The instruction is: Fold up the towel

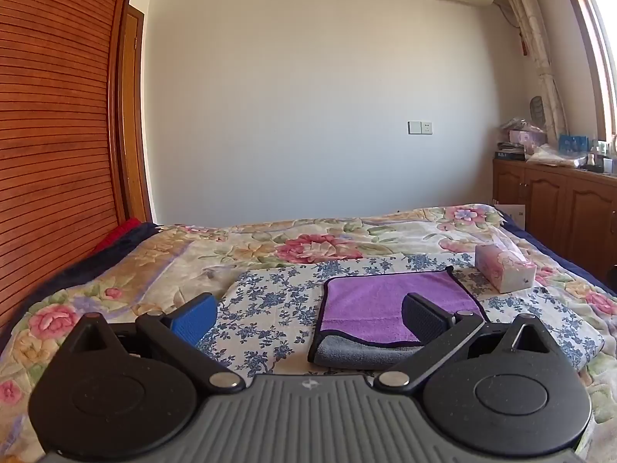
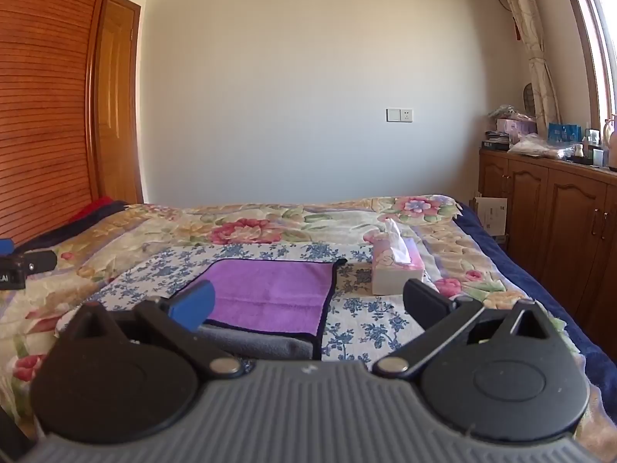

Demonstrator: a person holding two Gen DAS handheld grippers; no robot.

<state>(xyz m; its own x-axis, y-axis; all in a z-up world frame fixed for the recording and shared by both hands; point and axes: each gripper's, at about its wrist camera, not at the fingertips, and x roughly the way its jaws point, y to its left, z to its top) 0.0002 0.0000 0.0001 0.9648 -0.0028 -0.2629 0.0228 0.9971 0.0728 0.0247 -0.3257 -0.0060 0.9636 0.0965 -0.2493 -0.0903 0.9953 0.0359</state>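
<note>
A purple towel point(image 1: 385, 305) with a grey underside lies folded on a blue-flowered cloth point(image 1: 270, 308) on the bed. Its near edge shows the grey layer. My left gripper point(image 1: 308, 322) is open and empty, just above the cloth, with the towel's left edge between its fingers. In the right wrist view the towel point(image 2: 277, 293) lies ahead left of centre. My right gripper point(image 2: 308, 305) is open and empty, its blue finger point(image 2: 193, 306) over the towel's near left part. Part of the left gripper point(image 2: 23, 266) shows at the far left.
A tissue box point(image 1: 505, 268) stands on the bed right of the towel, also in the right wrist view point(image 2: 397, 270). A slatted wooden wardrobe point(image 1: 50, 135) is on the left. Wooden cabinets point(image 2: 547, 231) with clutter on top line the right wall.
</note>
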